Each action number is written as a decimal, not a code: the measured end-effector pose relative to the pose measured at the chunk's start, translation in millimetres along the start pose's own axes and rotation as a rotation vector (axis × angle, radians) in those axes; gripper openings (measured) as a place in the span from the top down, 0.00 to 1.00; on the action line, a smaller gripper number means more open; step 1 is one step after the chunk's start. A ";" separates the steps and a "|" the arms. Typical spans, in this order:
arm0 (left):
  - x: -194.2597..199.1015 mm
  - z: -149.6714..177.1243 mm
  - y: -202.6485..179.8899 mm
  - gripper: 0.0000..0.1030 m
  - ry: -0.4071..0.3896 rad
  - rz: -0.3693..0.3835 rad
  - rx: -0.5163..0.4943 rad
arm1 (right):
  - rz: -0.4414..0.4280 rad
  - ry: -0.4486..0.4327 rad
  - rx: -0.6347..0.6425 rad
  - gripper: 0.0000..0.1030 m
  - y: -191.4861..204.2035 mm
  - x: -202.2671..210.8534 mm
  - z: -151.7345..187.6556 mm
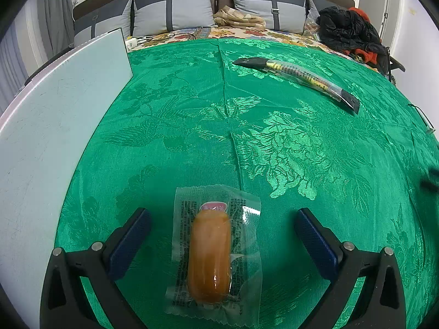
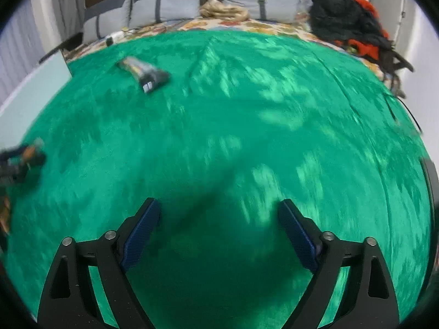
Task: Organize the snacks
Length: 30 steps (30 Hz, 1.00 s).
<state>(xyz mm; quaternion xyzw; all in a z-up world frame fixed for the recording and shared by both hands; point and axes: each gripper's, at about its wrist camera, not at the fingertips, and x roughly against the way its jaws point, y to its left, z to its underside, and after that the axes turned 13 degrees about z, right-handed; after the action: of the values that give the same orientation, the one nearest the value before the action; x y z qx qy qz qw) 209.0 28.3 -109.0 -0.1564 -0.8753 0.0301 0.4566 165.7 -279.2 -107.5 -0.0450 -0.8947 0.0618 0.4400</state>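
A small orange-brown bun in a clear wrapper (image 1: 211,255) lies on the green patterned cloth (image 1: 274,137). My left gripper (image 1: 223,216) stands open around it, one blue-padded finger on each side, neither touching. A long snack stick in a black-and-yellow wrapper (image 1: 299,78) lies further back on the right; the blurred right wrist view has the same stick (image 2: 142,72) at the far left. My right gripper (image 2: 219,208) is open over bare cloth, holding nothing.
A pale flat board (image 1: 55,142) lies along the left edge of the cloth. Behind are grey pillows (image 1: 172,11), a beige bundle (image 1: 238,17) and a heap of black and red clothing (image 1: 348,31). The other gripper (image 2: 19,161) shows blurred at the right view's left edge.
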 end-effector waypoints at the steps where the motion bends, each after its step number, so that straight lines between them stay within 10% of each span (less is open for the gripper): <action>1: 0.1 0.0 0.1 0.00 0.000 0.000 0.000 | -0.021 -0.025 -0.014 0.12 1.2 0.6 -15.5; 10: 0.2 0.2 0.1 0.00 0.000 0.000 0.000 | -0.145 0.101 0.159 0.12 101.6 -84.4 -171.5; 19: -0.3 -0.2 0.4 0.00 0.000 0.000 0.002 | -0.075 0.194 0.249 0.15 140.5 -130.9 -186.8; 21: -0.1 -0.1 0.4 0.00 0.000 0.000 0.002 | -0.077 0.193 0.253 0.24 137.7 -127.0 -183.7; 23: -0.2 -0.2 0.4 0.00 0.000 0.000 0.002 | -0.070 0.188 0.235 0.73 133.5 -120.7 -183.9; 30: 1.3 -1.4 2.0 0.00 0.045 0.034 -0.035 | -0.210 0.298 0.097 0.86 95.7 -82.3 -157.8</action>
<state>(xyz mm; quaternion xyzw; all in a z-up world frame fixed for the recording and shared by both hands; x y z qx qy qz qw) 209.9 30.5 -107.6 -0.1798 -0.8624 0.0187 0.4728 343.4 -184.5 -90.7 0.0614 -0.8154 0.0511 0.5733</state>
